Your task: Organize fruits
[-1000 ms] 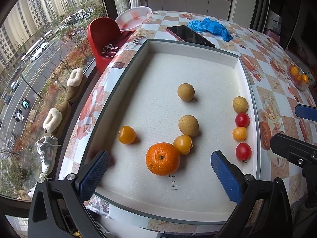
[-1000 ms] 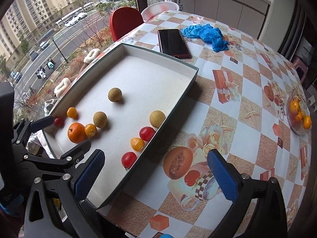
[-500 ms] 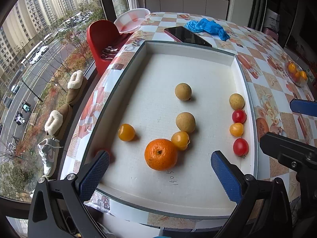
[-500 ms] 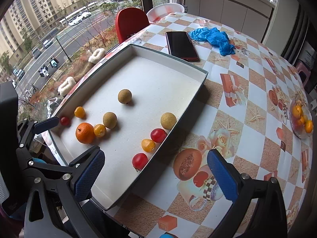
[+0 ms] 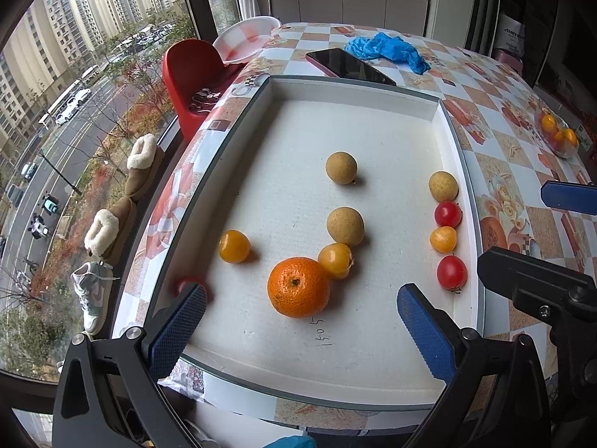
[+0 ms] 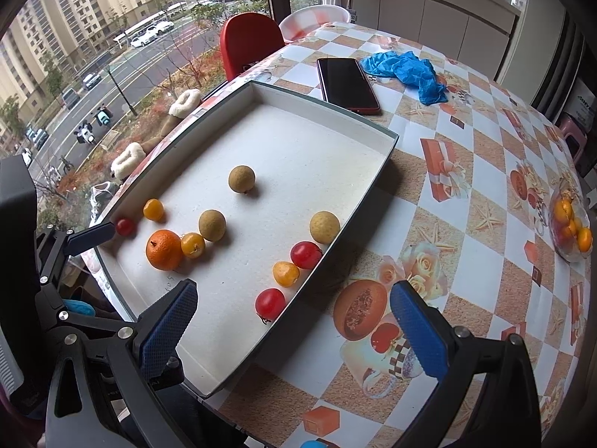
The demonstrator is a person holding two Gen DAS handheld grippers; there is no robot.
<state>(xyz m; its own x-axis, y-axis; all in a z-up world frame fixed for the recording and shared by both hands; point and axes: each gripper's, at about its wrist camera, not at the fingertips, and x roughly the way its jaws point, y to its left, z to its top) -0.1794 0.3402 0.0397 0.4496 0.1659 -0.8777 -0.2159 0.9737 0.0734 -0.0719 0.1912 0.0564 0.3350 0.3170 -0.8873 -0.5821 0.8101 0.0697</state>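
A white foam tray (image 5: 373, 119) (image 6: 298, 119) holds loose fruit. An orange (image 5: 298, 286) (image 6: 164, 249) lies near the front, touching a yellow tomato (image 5: 335, 260) beside a tan longan (image 5: 345, 226). Another longan (image 5: 341, 167) sits mid-tray and a yellow tomato (image 5: 234, 246) to the left. Along the right wall stand a longan (image 5: 443, 186), a red tomato (image 5: 447, 214), a yellow tomato (image 5: 443, 239) and a red tomato (image 5: 452, 271). A red tomato (image 5: 186, 283) peeks behind my left finger. My left gripper (image 5: 302, 321) is open above the tray's front edge. My right gripper (image 6: 294, 321) is open over the tray's right wall.
A dark phone (image 5: 349, 66) and a blue glove (image 5: 388, 50) lie on the checked tablecloth behind the tray. A glass bowl of oranges (image 6: 569, 224) stands at the far right. A red chair (image 5: 190, 74) and a window are to the left.
Both grippers have drawn back and risen slightly, so the tray sits a little farther in both views. The fruit has not moved. Both grippers stay open.
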